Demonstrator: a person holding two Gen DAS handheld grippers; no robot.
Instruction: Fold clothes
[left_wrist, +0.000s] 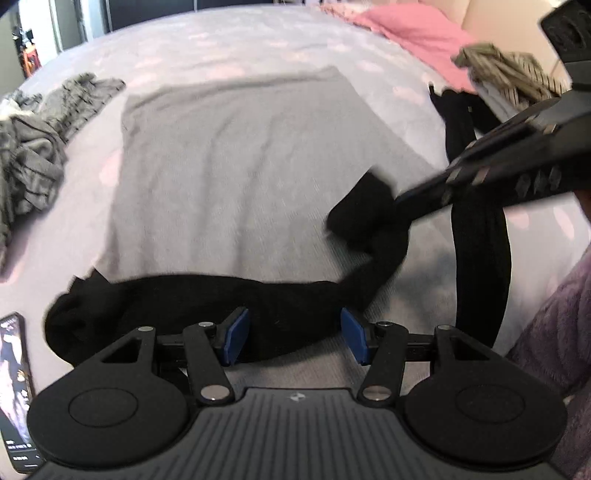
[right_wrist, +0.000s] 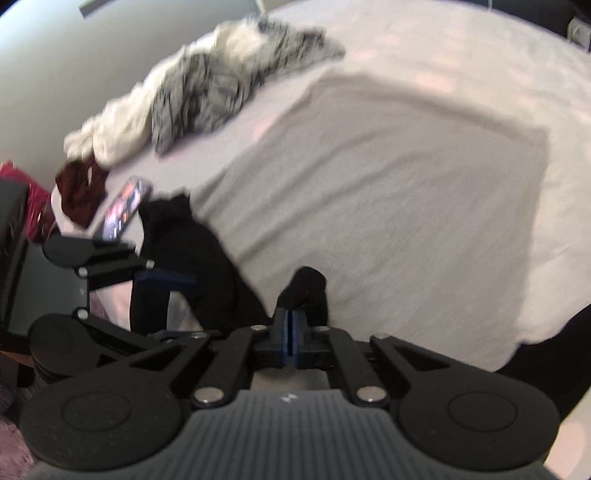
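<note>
A long black sock (left_wrist: 184, 302) lies across the near edge of a flat grey garment (left_wrist: 229, 166) on the bed. My left gripper (left_wrist: 293, 338) stands open over the sock's middle, with the sock between its blue pads. My right gripper (left_wrist: 400, 201) is shut on the sock's right end, which is lifted and curled back over the grey garment. In the right wrist view the pads of my right gripper (right_wrist: 291, 317) meet on that sock end (right_wrist: 303, 284). There my left gripper (right_wrist: 162, 280) straddles the rest of the sock (right_wrist: 199, 258) beside the grey garment (right_wrist: 388, 192).
A phone (left_wrist: 14, 387) lies lit at the bed's near left edge. Crumpled grey striped clothes (left_wrist: 33, 147) are heaped at the left. Another long black garment (left_wrist: 480, 258), folded striped clothes (left_wrist: 509, 77) and a pink cloth (left_wrist: 417, 33) lie at the right. A purple sleeve (left_wrist: 554, 350) shows at the lower right.
</note>
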